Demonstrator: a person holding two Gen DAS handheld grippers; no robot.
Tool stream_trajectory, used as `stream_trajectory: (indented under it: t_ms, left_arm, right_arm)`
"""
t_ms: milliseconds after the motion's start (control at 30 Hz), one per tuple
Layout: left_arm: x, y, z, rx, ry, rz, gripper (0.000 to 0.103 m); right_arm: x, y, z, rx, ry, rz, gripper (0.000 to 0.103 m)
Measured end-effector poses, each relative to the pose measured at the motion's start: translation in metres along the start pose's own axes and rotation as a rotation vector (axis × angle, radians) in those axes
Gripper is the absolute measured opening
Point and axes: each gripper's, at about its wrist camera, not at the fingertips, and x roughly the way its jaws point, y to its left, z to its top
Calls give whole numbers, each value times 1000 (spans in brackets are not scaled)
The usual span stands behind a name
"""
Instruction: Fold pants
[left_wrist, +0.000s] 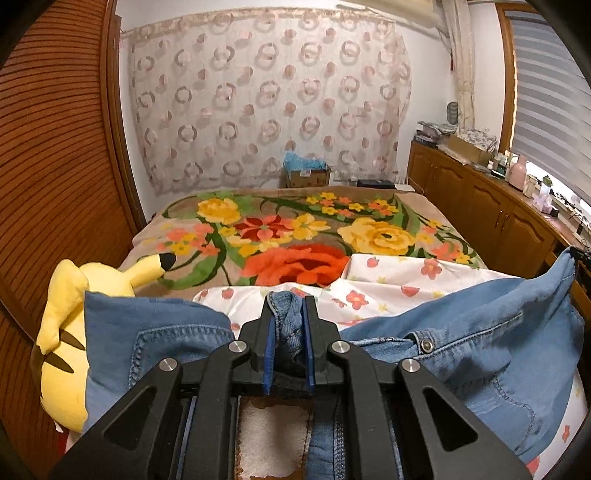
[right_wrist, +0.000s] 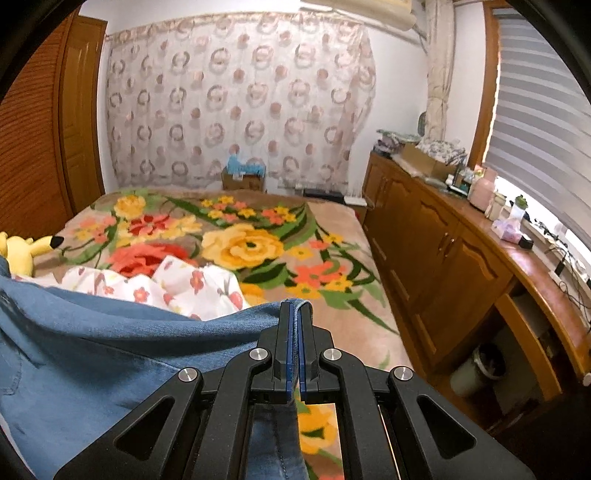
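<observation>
Bed (left_wrist: 424, 199) was covered by a floral blanket (left_wrist: 295, 229), with a white flowered sheet (left_wrist: 391, 280) bunched at its near end. Wooden cabinets (right_wrist: 443, 251) ran along the right wall; a patterned curtain (right_wrist: 236, 103) hung on the far wall. Denim pants (left_wrist: 480, 332) were held up over the near end of the bed, stretched between both tools. A yellow plush toy (left_wrist: 62, 332) was seen at near left, partly hidden behind the denim. Left tool (left_wrist: 289, 321) was pinched on a bunched seam of the pants. Right tool (right_wrist: 295, 332) was pressed together on a thin edge of the pants (right_wrist: 110, 350).
</observation>
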Motion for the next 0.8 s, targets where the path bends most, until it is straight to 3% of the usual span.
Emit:
stream_trajectory:
  t_ms: [100,200,233,400,467,500,533,600,633,667,800]
  left_arm:
    - [1,-1,0,11,18,-8,17]
    - [1,2,0,7,39,-32,33]
    - [0,2,0,7,38,-33,45]
    - [-10,-3,-5,36,32,-47,47]
    - [-16,-7,-11,40,29,-67,47]
    - [-18,-9,-14,41,27,-77,50]
    - [-21,-12,-18,38,23,-91,60]
    - [-25,-17,-25,43,25,-111,65]
    - [-27,-19,-27,42,24,-121,81]
    - [-30,-22,-30,39,17,-142,84]
    - [-37,-38,-41,46,35,-204,85]
  right_arm:
    - [5,-2,9,4,22,-1,2]
    - [6,-5,17,11,39,0,2]
    - [5,-6,18,15,45,4,2]
    - [1,-5,20,28,52,29,2]
    - [-2,-5,21,32,56,28,11]
    - [-4,-4,21,35,59,21,20]
    - [-8,-4,21,41,56,20,26]
    - [-15,-5,19,53,46,36,29]
    - [-19,-5,19,55,45,39,32]
    - [-26,-4,18,52,43,43,34]
    - [-50,0,11,51,24,85,43]
